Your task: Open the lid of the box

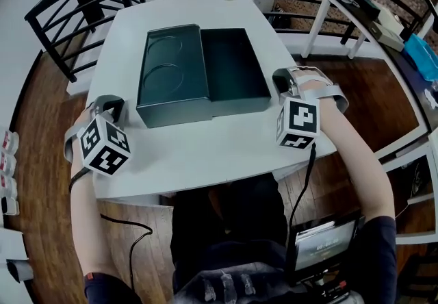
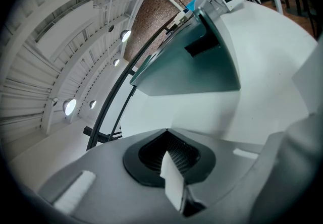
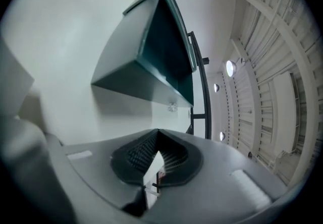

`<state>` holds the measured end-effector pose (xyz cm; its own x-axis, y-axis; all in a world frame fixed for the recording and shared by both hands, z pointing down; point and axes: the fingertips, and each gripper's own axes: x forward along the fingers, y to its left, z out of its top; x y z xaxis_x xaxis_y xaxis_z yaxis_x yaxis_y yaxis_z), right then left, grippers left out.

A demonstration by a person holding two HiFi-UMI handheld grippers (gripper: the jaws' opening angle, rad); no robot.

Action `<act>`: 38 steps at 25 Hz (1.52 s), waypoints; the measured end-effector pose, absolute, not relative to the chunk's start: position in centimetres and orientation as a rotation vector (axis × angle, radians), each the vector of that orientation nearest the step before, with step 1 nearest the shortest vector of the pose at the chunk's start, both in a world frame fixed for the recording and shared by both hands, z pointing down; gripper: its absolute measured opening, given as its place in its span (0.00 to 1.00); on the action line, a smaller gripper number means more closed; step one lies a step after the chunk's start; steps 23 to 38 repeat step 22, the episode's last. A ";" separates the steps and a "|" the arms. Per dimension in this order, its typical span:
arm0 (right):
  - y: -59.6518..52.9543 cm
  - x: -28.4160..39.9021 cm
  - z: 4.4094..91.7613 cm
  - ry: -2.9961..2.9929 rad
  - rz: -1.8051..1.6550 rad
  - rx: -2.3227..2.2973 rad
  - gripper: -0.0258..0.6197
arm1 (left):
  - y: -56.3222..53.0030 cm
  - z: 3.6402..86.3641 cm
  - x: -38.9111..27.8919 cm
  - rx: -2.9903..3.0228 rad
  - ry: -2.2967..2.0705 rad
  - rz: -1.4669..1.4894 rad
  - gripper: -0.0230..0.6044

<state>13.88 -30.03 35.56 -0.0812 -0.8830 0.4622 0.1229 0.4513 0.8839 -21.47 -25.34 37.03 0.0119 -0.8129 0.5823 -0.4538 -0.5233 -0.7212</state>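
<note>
1. The box [image 1: 236, 66] is found in the middle of the white table [image 1: 205, 152], toward the far side. It is seen as a dark green open tray whose hollow faces up.
2. A second dark green panel, taken to be the lid [image 1: 171, 70], lies flat against the tray's left side and touches it along a seam that runs from near to far. Two round recesses are seen in its upper face. From this the lid is judged to be already turned out, though the hinge itself cannot be made out.
3. The left gripper [image 1: 111, 105] is rested on the table just beside the lid's near-left corner. In the left gripper view its jaws are pressed together with nothing between them, and the lid and box are seen ahead and to the right.
4. The right gripper [image 1: 282, 80] is rested on the table just beside the tray's right wall, near its near-right corner. Its jaws are likewise pressed together and nothing is held.
5. The lid is nearer the left gripper and the tray is nearer the right. Any further swing of the lid would be made about the near-to-far seam.
</note>
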 end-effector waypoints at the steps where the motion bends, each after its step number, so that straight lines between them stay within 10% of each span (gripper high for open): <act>1: -30.0 13.9 35.5 -1.405 -0.968 0.732 0.04 | -25.3 37.0 -21.4 -1.967 1.300 -1.516 0.06; 38: -30.3 13.5 35.3 -1.429 -0.981 0.686 0.05 | -23.1 37.0 -21.8 -1.958 1.374 -1.536 0.06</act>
